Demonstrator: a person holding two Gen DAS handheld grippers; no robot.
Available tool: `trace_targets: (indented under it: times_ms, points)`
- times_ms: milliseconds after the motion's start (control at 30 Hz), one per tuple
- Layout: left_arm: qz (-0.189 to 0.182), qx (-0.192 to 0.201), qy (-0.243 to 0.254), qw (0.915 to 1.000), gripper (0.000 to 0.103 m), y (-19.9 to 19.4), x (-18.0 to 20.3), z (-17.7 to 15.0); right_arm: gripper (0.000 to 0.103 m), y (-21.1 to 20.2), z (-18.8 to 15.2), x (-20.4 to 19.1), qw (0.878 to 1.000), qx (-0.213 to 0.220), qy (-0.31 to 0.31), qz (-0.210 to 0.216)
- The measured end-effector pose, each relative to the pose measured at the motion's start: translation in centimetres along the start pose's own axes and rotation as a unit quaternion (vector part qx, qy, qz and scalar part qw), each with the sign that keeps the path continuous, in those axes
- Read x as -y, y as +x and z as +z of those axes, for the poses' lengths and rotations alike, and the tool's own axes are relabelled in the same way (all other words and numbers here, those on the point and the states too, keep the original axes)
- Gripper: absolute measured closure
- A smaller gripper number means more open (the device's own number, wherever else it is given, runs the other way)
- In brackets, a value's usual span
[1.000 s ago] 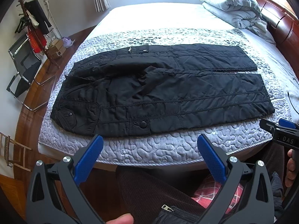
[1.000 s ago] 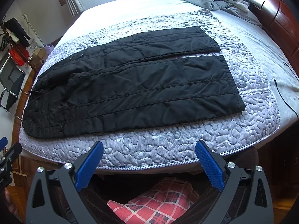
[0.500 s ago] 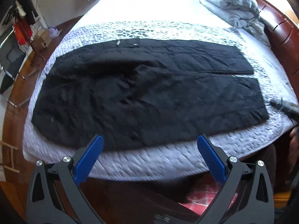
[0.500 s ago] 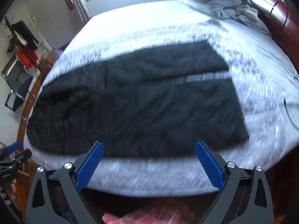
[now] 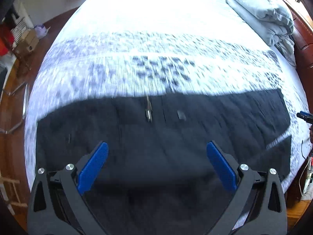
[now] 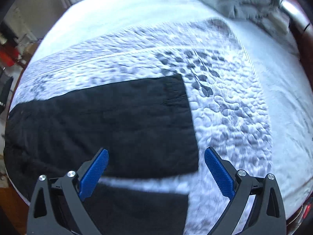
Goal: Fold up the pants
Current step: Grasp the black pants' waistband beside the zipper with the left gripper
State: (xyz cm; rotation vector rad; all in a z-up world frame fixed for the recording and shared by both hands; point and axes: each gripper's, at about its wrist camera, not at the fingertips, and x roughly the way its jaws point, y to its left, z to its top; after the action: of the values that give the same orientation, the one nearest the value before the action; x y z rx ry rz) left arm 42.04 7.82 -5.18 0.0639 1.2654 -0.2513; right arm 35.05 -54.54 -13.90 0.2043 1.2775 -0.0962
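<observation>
Black quilted pants point(image 5: 156, 129) lie flat across a grey quilted bedspread point(image 5: 152, 66), waist to the left, leg ends to the right. My left gripper point(image 5: 156, 166) is open and empty, above the upper-thigh part of the pants, near a zip pull point(image 5: 148, 109). My right gripper point(image 6: 155, 170) is open and empty, over the leg ends; the far leg point(image 6: 117, 121) and the near leg point(image 6: 137, 209) show with a strip of bedspread point(image 6: 234, 117) between them. The right gripper's tip shows at the right edge of the left wrist view point(image 5: 305, 116). Both views are motion-blurred.
A folded grey duvet point(image 5: 260, 9) lies at the bed's far right by the dark wood headboard point(image 5: 305, 39). Boxes and clutter point(image 5: 27, 41) stand on the wood floor to the left. A cable point(image 5: 303, 166) hangs at the bed's right side.
Both grippers have moved forward and down over the bed, from beyond its near edge to right above the pants. Both stay open.
</observation>
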Motion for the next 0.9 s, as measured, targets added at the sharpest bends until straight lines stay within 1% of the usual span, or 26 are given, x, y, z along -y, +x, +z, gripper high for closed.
trace_targets:
  times_ms: [67,100,167,233,267,300,400,567,600,633,700,800,900]
  points:
    - [-0.018,-0.019,0.031,0.9992,0.003,3.0,-0.3,3.1,0.004,2.1,0.7,1.2,1.0,-0.019,0.014,0.013]
    - [-0.02,-0.029,0.049,0.9982,0.003,4.4,-0.2,4.3,0.004,3.3,1.1,1.8,0.999,-0.03,0.019,0.023]
    - [-0.037,-0.05,0.085,0.9944,0.003,6.9,0.0,5.7,0.004,5.1,1.8,2.5,0.998,-0.044,0.022,0.035]
    - [-0.045,-0.071,0.101,0.9913,0.003,9.0,-0.5,6.9,0.004,6.4,2.2,2.9,0.998,-0.052,0.021,0.034]
    - [-0.06,-0.084,0.106,0.989,0.003,10.1,-0.8,7.3,0.004,7.1,2.4,3.0,0.998,-0.055,0.018,0.033]
    - [-0.066,-0.088,0.111,0.9877,0.003,10.7,-0.9,7.5,0.004,7.5,2.5,3.0,0.998,-0.056,0.017,0.035]
    - [-0.07,-0.099,0.127,0.9844,0.003,12.3,-1.4,8.4,0.004,8.3,2.7,2.8,0.997,-0.056,0.011,0.048]
    - [-0.116,-0.132,0.155,0.9722,0.003,14.2,-1.4,8.6,0.004,9.0,2.8,2.4,0.997,-0.059,-0.008,0.049]
    - [-0.13,-0.143,0.164,0.9674,0.003,14.6,-1.1,8.2,0.004,9.1,2.9,2.4,0.997,-0.059,-0.009,0.049]
    - [-0.133,-0.147,0.171,0.9652,0.003,14.8,-0.9,8.1,0.003,9.1,2.9,2.4,0.997,-0.06,-0.01,0.051]
    - [-0.122,-0.159,0.199,0.9592,0.003,15.6,-0.1,7.5,0.003,9.1,3.0,2.4,0.997,-0.061,-0.013,0.051]
    - [-0.106,-0.172,0.226,0.953,0.003,16.5,0.7,7.1,0.003,9.2,3.0,2.1,0.997,-0.057,-0.015,0.051]
    - [-0.092,-0.176,0.248,0.9483,0.004,17.1,2.0,6.6,0.003,9.2,3.0,2.0,0.997,-0.05,-0.016,0.052]
